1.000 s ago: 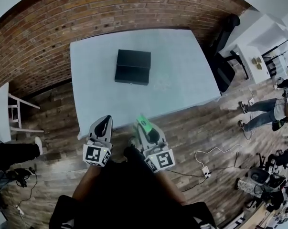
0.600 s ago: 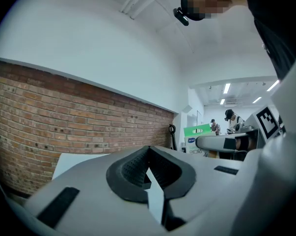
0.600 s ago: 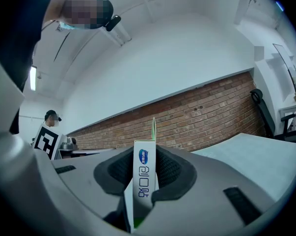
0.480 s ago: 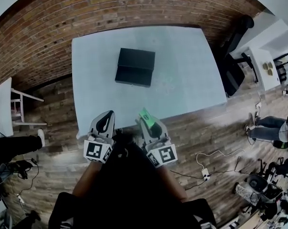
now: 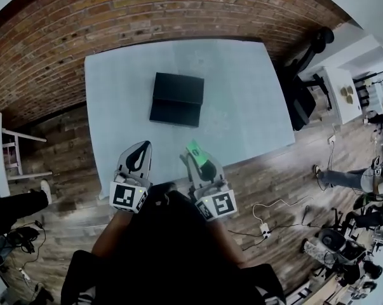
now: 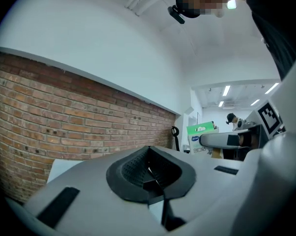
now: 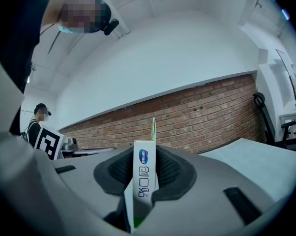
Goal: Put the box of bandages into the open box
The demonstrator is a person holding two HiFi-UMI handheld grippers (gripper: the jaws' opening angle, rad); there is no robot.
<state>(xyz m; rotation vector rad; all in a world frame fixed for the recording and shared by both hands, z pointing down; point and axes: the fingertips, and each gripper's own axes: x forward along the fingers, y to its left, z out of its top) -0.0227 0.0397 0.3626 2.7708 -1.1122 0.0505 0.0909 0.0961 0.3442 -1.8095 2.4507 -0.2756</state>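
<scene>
A black open box (image 5: 176,98) lies on the pale blue table (image 5: 242,94), its lid folded toward the table's near side. My right gripper (image 5: 197,157) is shut on the green and white box of bandages (image 5: 194,149), held over the table's near edge; the right gripper view shows the bandage box (image 7: 144,178) upright between the pads. My left gripper (image 5: 139,154) is shut with nothing in it, level with the right one near the table's front edge; the left gripper (image 6: 152,173) has its pads closed together.
A brick wall (image 5: 115,18) runs behind the table. A black office chair (image 5: 302,75) stands at the table's right. White furniture (image 5: 13,151) sits at the left. Cables and a power strip (image 5: 262,226) lie on the wood floor; people stand at the far right.
Both grippers have come forward a little toward the table, the right one now reaching over its near edge with the bandage box. The head view has shifted slightly.
</scene>
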